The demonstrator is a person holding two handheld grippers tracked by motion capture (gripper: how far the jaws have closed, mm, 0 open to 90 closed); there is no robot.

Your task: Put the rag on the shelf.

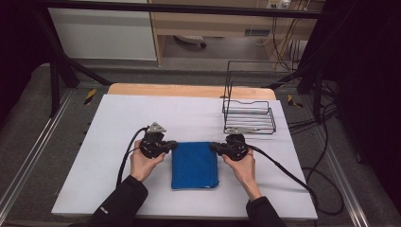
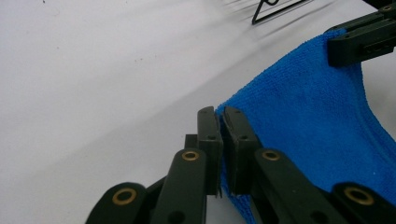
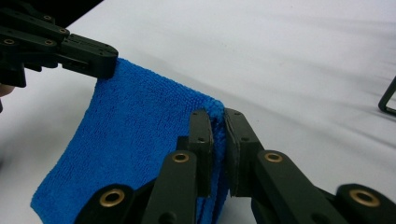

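Black jaws of the left gripper (image 2: 221,116) stand pinched together on one far corner of the blue terry cloth (image 2: 308,121), the thin fold of fabric caught between the two pads at their tips. Seen from the right gripper view, the right gripper (image 3: 218,119) clamps the other far corner of the same cloth (image 3: 126,140) in the same way, its jaws drawn tight with the blue edge running up between them. Each gripper view also takes in the opposite gripper farther off, biting its own corner, so the far edge of the cloth spans from one pair of jaws to the other and sags a little between them. From the high view, the folded cloth (image 1: 195,165) hangs from that pinched edge toward the person, its near part resting on the white table sheet (image 1: 118,123), with the left gripper (image 1: 174,145) at its left far corner and the right gripper (image 1: 213,146) at its right far corner. Beyond the right gripper, well apart from the cloth, stands a black wire basket rack (image 1: 249,113) on the same white sheet.
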